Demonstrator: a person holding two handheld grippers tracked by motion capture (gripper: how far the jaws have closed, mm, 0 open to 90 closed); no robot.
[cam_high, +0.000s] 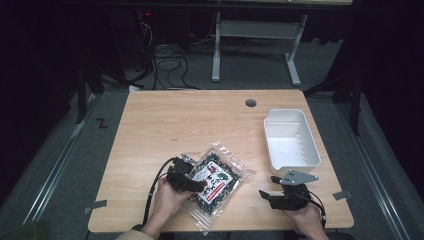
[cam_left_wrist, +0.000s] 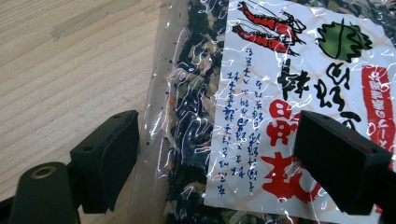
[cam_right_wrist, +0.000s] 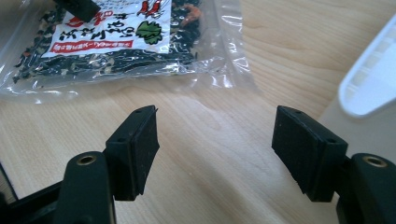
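You work at a pale wooden table (cam_high: 165, 120) in a dark room, with cables and a desk frame on the grey floor behind it. A clear bag of dried seaweed mix (cam_high: 216, 181) lies low in the frame, near the front edge. Your left gripper (cam_high: 196, 186) sits over its left edge, jaws wide apart with the bag between them, pads not pressing. Your right gripper (cam_high: 266, 195), lower right, hangs open over bare wood. A white tub (cam_high: 272, 150) sits at right; the upper left is free.

A lab-like recording room: dark walls, tangled black floor cables (cam_high: 167, 65), one pale wooden table (cam_high: 165, 117), grey carpet (cam_high: 75, 165).
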